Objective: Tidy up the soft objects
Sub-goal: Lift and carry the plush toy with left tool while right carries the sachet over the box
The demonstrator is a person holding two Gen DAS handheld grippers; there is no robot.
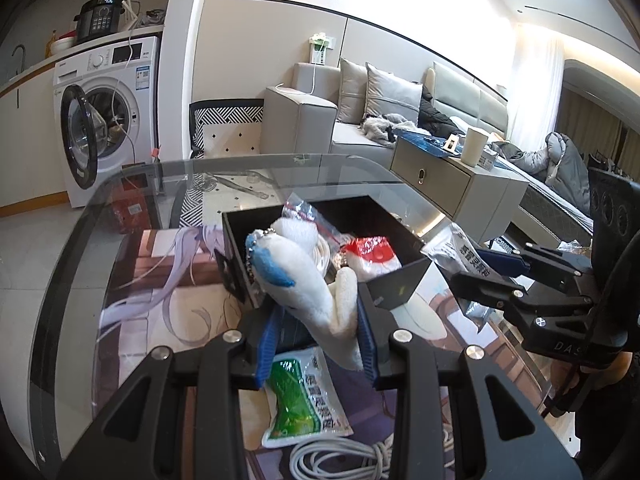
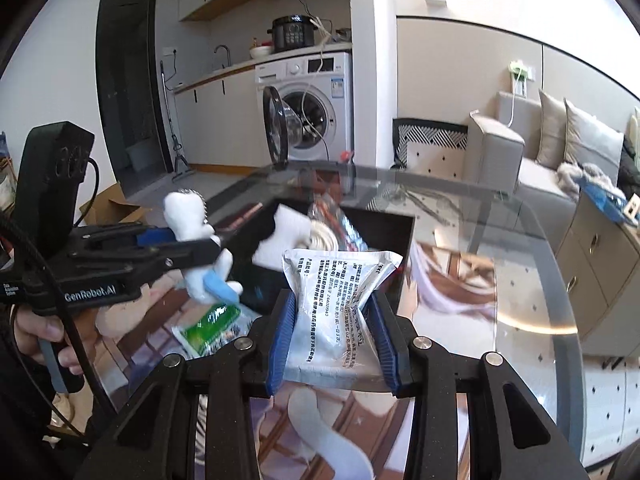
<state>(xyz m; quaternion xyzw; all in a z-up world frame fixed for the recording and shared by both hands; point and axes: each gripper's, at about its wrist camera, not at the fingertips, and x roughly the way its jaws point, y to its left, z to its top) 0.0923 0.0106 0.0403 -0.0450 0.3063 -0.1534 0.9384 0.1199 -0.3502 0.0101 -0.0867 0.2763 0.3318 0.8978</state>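
L gripper [image 1: 320, 340]: my blue ribbed pads are closed on the plush toy [image 1: 304, 284]; soft white fleece, blue fin patches, ball-chain at the head. It's held above the box's near edge, head tilted toward the box.
R gripper [image 2: 334, 332]: pads pinch a silver foil sachet [image 2: 340, 300], crinkled, black print, waist squeezed in. Held just in front of the box's near wall.
Box [image 1: 236, 240]: black, rigid, square, open top, my landmark. Inside I see a red/white pouch [image 1: 374, 258], a white foam block [image 1: 300, 232], coiled cord, clear plastic bag.
Green sachet [image 1: 302, 396]: glossy, flat on the printed mat, near side of the box.
White cable [image 1: 336, 458]: looped, beyond the green sachet from the box.
Table [image 1: 72, 264]: glass, rounded dark rim, under the box.
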